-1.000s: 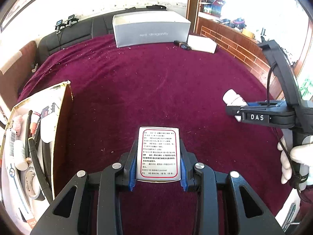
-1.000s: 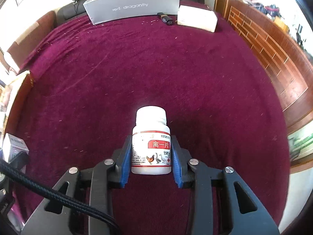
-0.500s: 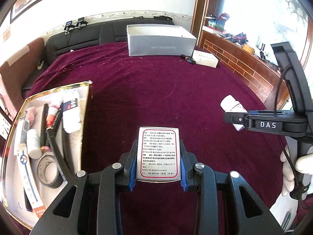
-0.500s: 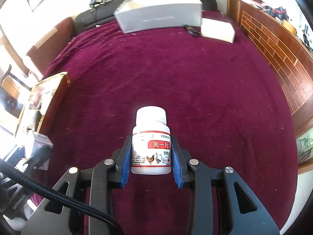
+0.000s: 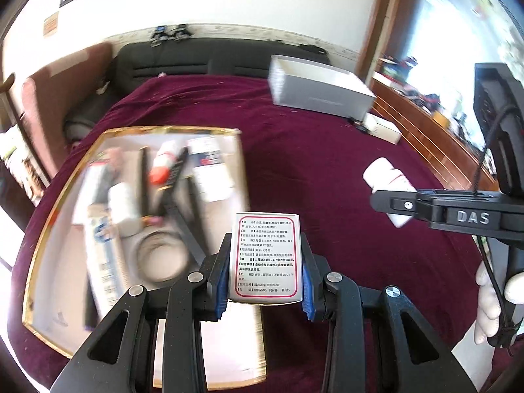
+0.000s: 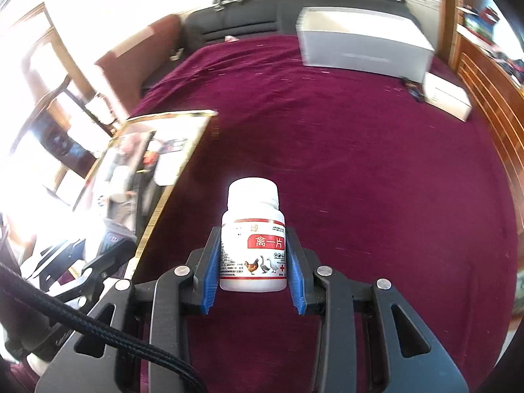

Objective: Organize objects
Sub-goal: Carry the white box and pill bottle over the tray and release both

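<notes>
Left gripper (image 5: 265,270): pinching the small medicine box (image 5: 264,257) by its narrow sides, label facing up
Box handling: looks light, thin card, likely to crush if squeezed harder
Right gripper (image 6: 253,262): clamped on the white pill bottle (image 6: 252,234) at the label band
Bottle handling: rigid, smooth plastic, probably slippery, so hold below the cap
Gold-rimmed tray (image 5: 46,239): ahead-left of both tools, already crowded
</notes>
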